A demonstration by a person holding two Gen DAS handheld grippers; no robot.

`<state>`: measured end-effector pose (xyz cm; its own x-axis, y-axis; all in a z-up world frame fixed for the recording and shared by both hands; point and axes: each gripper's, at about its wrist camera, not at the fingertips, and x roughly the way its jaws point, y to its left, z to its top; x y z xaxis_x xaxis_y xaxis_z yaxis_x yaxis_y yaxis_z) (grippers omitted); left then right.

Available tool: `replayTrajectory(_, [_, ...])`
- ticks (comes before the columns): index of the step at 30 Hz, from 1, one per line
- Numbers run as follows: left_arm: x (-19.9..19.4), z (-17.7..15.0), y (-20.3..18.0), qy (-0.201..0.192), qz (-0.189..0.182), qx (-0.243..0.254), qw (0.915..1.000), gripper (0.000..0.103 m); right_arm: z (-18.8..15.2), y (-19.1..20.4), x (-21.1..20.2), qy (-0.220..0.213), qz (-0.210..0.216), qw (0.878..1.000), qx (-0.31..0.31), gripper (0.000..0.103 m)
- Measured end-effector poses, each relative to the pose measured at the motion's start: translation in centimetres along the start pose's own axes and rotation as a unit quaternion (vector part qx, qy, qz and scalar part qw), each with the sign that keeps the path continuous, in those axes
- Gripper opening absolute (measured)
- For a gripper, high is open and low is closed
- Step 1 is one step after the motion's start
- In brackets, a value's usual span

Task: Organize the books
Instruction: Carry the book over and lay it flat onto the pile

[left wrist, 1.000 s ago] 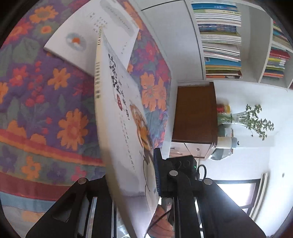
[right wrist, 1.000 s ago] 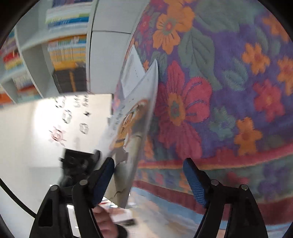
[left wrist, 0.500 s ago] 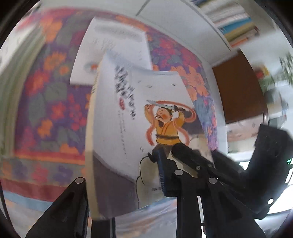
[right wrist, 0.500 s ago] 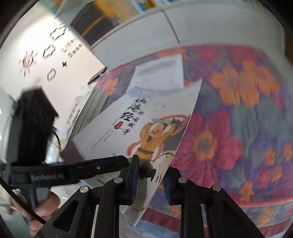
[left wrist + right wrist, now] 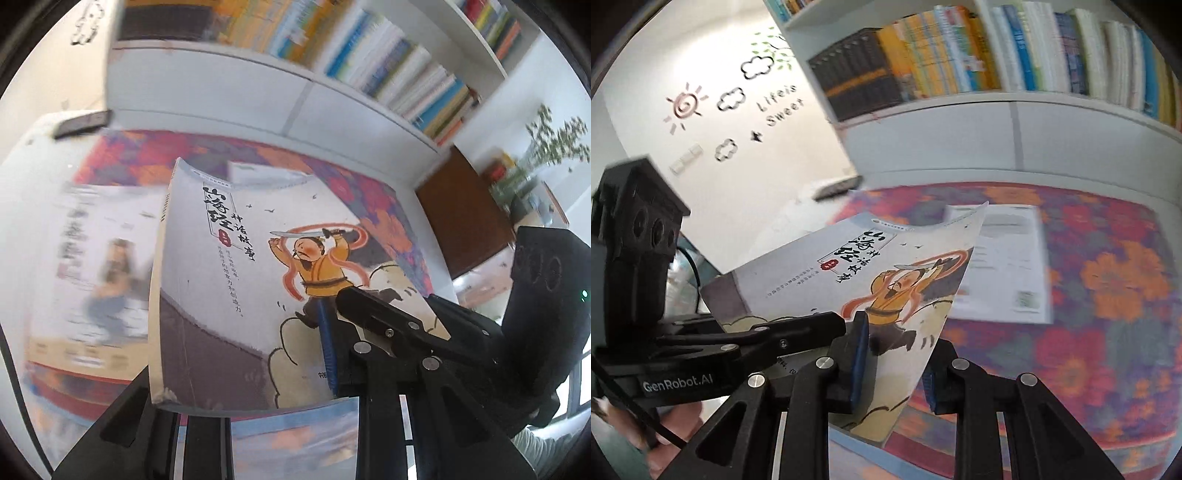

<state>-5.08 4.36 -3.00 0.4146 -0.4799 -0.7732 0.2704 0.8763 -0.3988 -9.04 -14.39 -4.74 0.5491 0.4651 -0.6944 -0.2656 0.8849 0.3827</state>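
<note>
**White storybook held up by both grippers**

White-covered storybook hangs tilted above the flowered tablecloth, in front of the bookshelf. Left gripper and right gripper each clamp its lower edge. Another white book lies flat on the cloth behind it.
</note>
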Motion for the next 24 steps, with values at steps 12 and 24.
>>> replayTrajectory(12, [-1.1,-0.1,13.7,0.02,0.012,-0.065,0.9976,0.023,0.5,10.6,11.0,0.055,0.011,0.998,-0.011,0.026])
replayTrajectory(24, [0.3,-2.9,21.5,0.056,-0.058,-0.174,0.9814,0.03,-1.2,11.1,14.9,0.089,-0.041,0.995,0.031,0.027])
